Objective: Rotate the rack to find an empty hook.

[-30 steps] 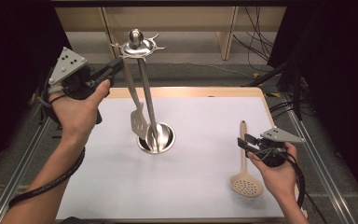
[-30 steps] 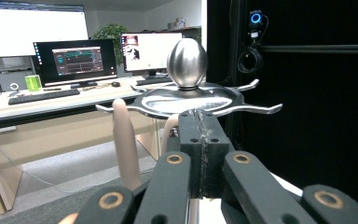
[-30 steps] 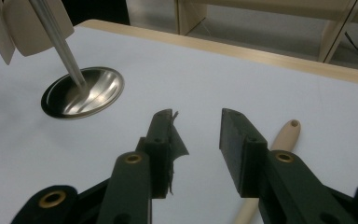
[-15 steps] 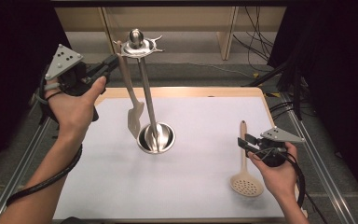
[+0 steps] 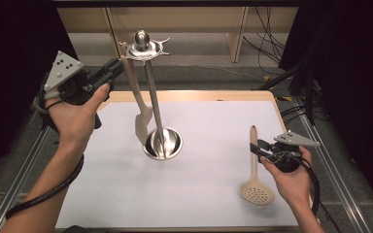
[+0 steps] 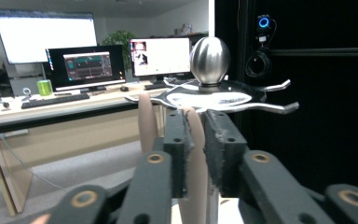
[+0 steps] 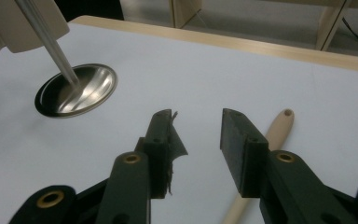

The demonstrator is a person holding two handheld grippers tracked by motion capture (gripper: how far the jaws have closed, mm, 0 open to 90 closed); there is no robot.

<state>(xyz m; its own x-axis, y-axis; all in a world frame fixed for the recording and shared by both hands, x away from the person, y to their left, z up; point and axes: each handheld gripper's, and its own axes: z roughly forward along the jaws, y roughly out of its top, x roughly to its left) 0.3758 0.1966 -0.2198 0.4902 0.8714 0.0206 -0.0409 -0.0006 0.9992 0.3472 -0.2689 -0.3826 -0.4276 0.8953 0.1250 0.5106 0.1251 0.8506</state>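
Where the high view looks down on the white table (image 5: 209, 194), a steel utensil stand (image 5: 150, 97) rises at centre-left, its round base (image 5: 162, 143) on the table and its hooked top disc (image 5: 143, 47) with a ball knob in the upper left of the frame. The left gripper (image 5: 115, 68), held up in the left hand (image 5: 77, 114) at the upper left, reaches toward that disc, and its jaws meet the handle of a pale wooden spatula (image 5: 140, 104). The spatula hangs down beside the stand's rod, blade just above and left of the base. At the lower right, the right gripper (image 5: 258, 148) sits in the right hand (image 5: 291, 182) low over the table, its tips at the handle of a pale slotted spoon (image 5: 255, 170) that lies flat, with its perforated bowl toward the bottom edge.

Through the left gripper view, the 2 black jaws stand nearly together around the spatula handle (image 6: 196, 154), which fills the narrow gap between them at centre frame. The top disc (image 6: 214, 95) sits just behind and above the jaw tips. Desks with 3 lit monitors (image 6: 88, 63) fill the upper left.

Seen from the right gripper view, the jaws stand well apart and hold nothing. The slotted spoon's handle (image 7: 277, 128) lies on the table at the right, running under the right-hand jaw; whether it touches, I cannot tell. The stand's base (image 7: 77, 91) and slanting rod occupy the upper left, with the spatula blade (image 7: 14, 25) in the corner.
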